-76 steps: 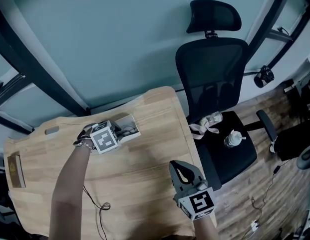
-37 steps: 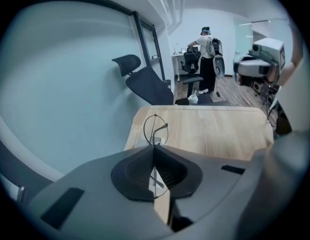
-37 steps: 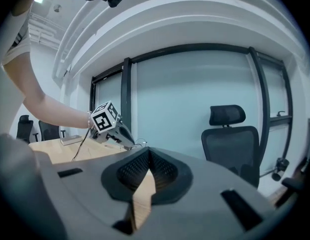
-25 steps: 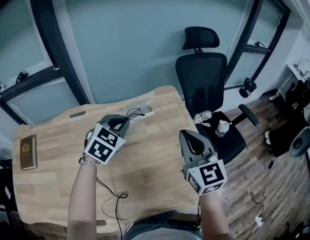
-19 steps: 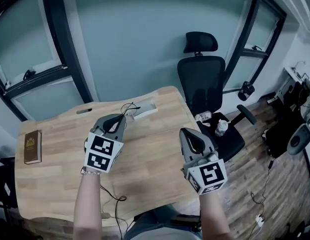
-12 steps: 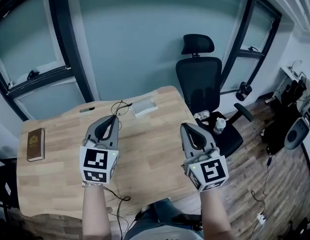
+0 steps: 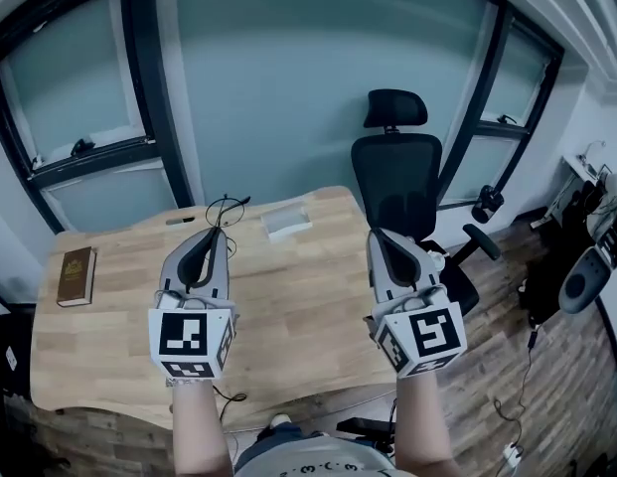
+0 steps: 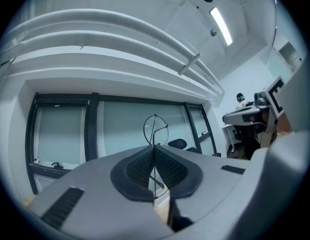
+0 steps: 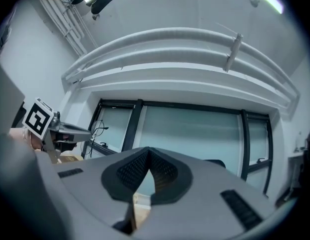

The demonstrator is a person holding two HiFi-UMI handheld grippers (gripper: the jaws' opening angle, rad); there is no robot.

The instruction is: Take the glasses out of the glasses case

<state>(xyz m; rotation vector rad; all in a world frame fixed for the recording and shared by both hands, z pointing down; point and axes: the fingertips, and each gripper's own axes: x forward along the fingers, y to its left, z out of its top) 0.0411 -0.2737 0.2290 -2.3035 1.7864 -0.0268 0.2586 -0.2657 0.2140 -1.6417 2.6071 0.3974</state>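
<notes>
Lifted since a second ago, our left gripper [image 7: 219, 235] stays clamped on the glasses [image 7: 225, 207], whose wire frame juts past its tips at upper centre; the glasses case [image 7: 287, 223] lies just right, and the right gripper [image 7: 380, 238] is closed and empty.

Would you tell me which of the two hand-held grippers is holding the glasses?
The left hand-held gripper: the thin wire glasses are pinched between its shut jaws, while the right hand-held gripper is shut on nothing.
</notes>
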